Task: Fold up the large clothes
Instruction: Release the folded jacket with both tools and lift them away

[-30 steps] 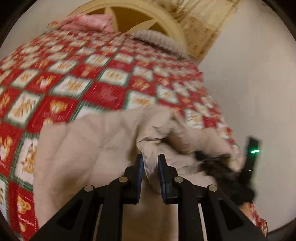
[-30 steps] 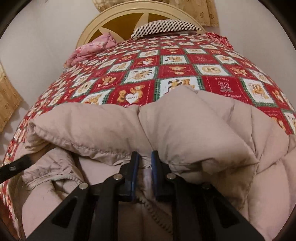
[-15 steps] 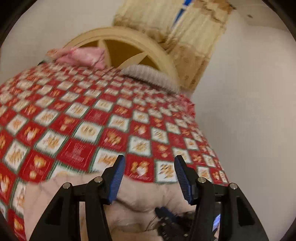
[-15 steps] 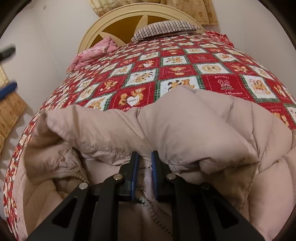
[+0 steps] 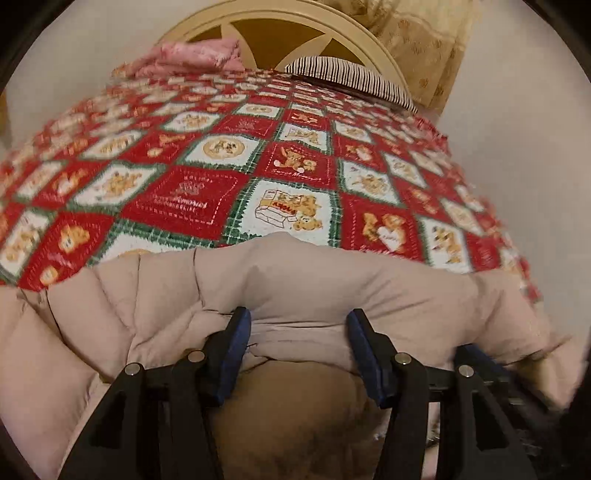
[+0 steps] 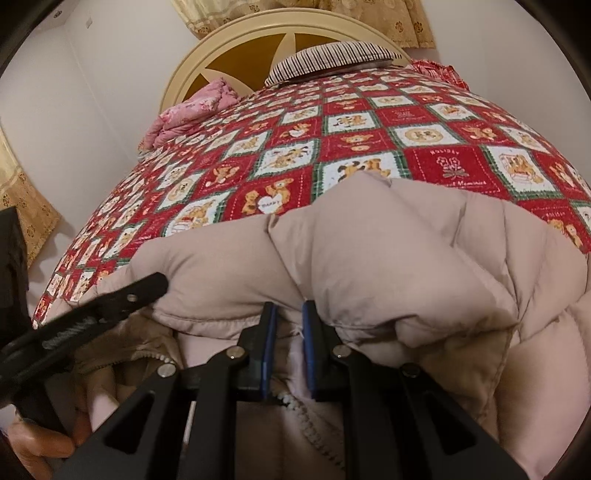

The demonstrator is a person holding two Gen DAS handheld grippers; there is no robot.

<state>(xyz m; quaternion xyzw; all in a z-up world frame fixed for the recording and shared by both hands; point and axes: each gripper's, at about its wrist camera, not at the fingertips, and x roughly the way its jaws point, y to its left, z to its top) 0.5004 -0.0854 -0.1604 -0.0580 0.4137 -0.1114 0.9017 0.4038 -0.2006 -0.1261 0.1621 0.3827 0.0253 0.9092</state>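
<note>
Beige puffer jacket (image 6: pixel 388 258) bunched at near edge of bed (image 6: pixel 424 122). Right hand-held gripper (image 6: pixel 287 314) clamped together on jacket's zipper edge. Left hand-held gripper (image 5: pixel 298 325) spread apart over a puffy fold, pads not pressing it. Striped pillow (image 5: pixel 351 74) far, by headboard (image 5: pixel 280 29).

Left tool (image 5: pixel 299 325) released, apparently resettling open over the jacket (image 5: pixel 332 280).

Your pale beige quilted puffer jacket (image 6: pixel 388 258) lies bunched at the near end of the bed, puffy panels humped up. Its front lies open toward you, showing the darker tan lining (image 5: pixel 295 406) and a zipper edge (image 6: pixel 314 428).
</note>
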